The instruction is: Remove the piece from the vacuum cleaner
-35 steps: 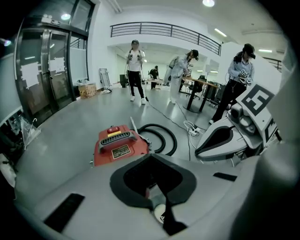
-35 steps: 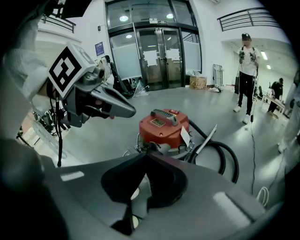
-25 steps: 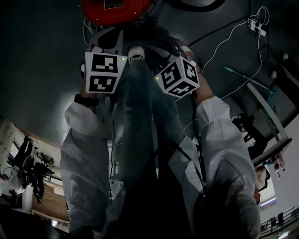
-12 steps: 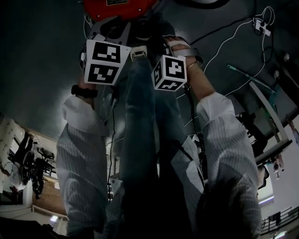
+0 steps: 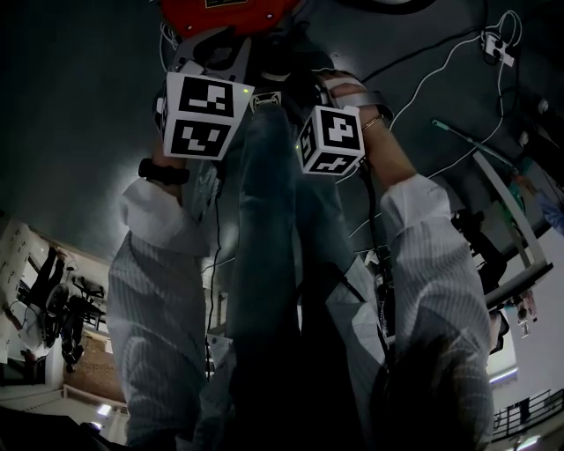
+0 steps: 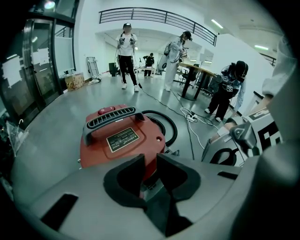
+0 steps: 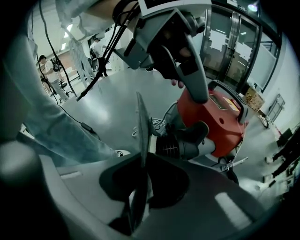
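Top edge of head view cuts off the red vacuum cleaner body (image 5: 256, 18). Can't tell if the left gripper (image 6: 149, 171) pinches its rim. The right gripper (image 7: 142, 164), jaws just closing, pinches a thin grey flat piece (image 7: 139, 122) seen edge-on, outline unreadable. Print on the black nameplate (image 6: 123, 139) too small.

Red vacuum cleaner (image 6: 119, 140) sits upright right at the left gripper (image 6: 150, 162); thin grey piece (image 7: 140, 126) stands edge-on between the right gripper (image 7: 143, 164) jaws.
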Tool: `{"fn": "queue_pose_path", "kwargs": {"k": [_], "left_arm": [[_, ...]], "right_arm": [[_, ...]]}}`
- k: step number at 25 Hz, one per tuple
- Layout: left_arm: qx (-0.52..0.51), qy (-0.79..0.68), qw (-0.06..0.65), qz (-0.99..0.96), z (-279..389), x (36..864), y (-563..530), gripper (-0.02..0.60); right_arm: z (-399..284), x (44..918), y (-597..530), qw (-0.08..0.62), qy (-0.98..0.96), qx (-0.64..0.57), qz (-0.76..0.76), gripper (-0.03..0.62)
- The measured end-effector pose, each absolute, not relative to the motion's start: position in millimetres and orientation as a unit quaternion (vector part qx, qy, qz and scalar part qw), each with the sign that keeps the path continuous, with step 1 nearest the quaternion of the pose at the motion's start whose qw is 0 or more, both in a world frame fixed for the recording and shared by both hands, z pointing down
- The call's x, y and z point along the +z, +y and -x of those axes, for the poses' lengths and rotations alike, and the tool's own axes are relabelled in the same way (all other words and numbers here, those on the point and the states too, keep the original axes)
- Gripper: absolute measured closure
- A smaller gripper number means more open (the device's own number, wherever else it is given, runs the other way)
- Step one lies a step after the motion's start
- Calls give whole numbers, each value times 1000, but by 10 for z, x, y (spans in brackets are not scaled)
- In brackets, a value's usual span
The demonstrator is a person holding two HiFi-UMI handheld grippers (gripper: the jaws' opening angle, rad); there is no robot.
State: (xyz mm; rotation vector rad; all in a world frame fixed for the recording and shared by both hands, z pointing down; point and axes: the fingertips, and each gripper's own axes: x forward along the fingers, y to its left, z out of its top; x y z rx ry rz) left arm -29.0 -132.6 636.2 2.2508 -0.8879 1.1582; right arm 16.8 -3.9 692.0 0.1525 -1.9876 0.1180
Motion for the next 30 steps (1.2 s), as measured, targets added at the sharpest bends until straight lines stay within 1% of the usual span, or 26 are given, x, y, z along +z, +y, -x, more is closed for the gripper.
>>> {"fn": "queue_pose_path", "kwargs": {"k": [6, 15, 16, 17, 19, 21, 25, 30], "left_arm": [[416, -325, 235, -816, 267, 6363, -1355, 514], [416, -327, 234, -816, 295, 6328, -1370, 514], [416, -327, 233, -816, 287, 6337, -1369, 514], [415, -328, 232, -816, 284, 6343, -1371, 514], [414, -332, 233, -815, 292, 6336, -1374, 514], [412, -336, 235, -814, 289, 6322, -1360, 514], [390, -350, 241, -817, 283, 6147, -1341, 513], [323, -415, 218, -822, 359, 5208, -1434, 514]], "right_arm": [[-171, 6919, -17, 542, -836, 62, -50, 558], [-111, 6904, 65, 545, -834, 77, -33, 548], [-117, 6917, 125, 547, -833, 78, -20, 549], [-116, 6934, 228, 550, -832, 79, -1, 568], [-110, 6967, 500, 554, -828, 86, 24, 569], [-143, 6953, 663, 549, -825, 130, -8, 569], [-303, 6737, 582, 504, -821, 242, -115, 569], [-617, 5971, 281, 413, -812, 332, -246, 569]]}}
